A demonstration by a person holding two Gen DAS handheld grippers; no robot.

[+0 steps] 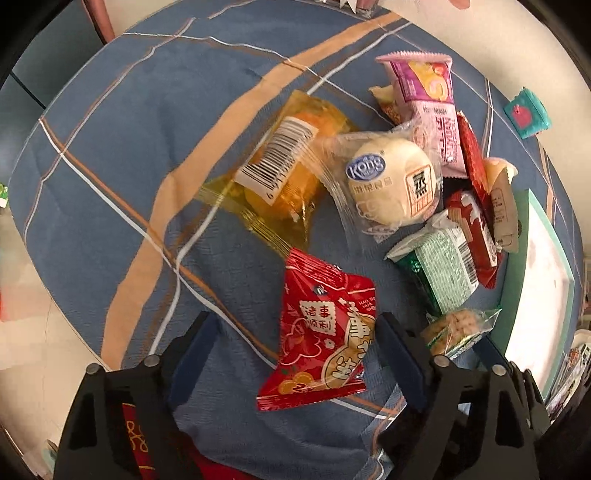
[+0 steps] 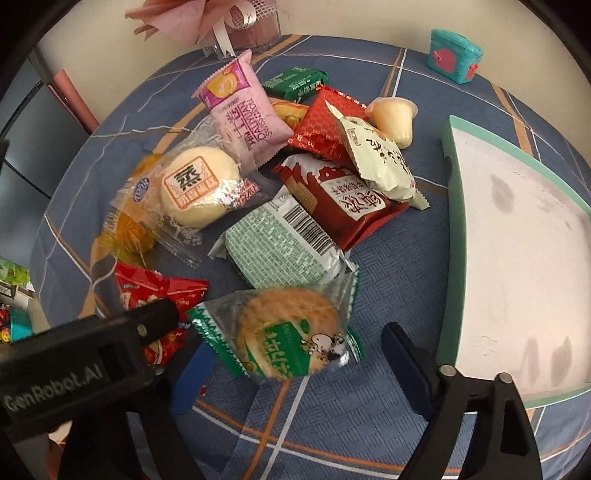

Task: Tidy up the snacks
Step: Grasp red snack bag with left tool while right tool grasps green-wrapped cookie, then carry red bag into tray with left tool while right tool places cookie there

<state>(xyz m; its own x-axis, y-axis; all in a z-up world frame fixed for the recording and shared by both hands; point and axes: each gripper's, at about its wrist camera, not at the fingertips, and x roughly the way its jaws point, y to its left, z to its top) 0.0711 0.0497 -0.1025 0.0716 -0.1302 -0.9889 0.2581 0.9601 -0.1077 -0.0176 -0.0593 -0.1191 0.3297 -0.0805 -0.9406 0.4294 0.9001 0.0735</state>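
A pile of wrapped snacks lies on the blue plaid tablecloth. My left gripper is open around a red peanut packet, its fingers either side of it. My right gripper is open around a round cracker in a clear green wrapper. Behind lie a white bun packet, a pink roll packet, a green-white packet, a dark red biscuit packet and a yellow packet. The mint-rimmed tray stands at the right.
A teal toy box sits at the far right corner. A pink flower vase stands at the back. The left gripper's body crosses the lower left of the right wrist view. The table edge curves at the left.
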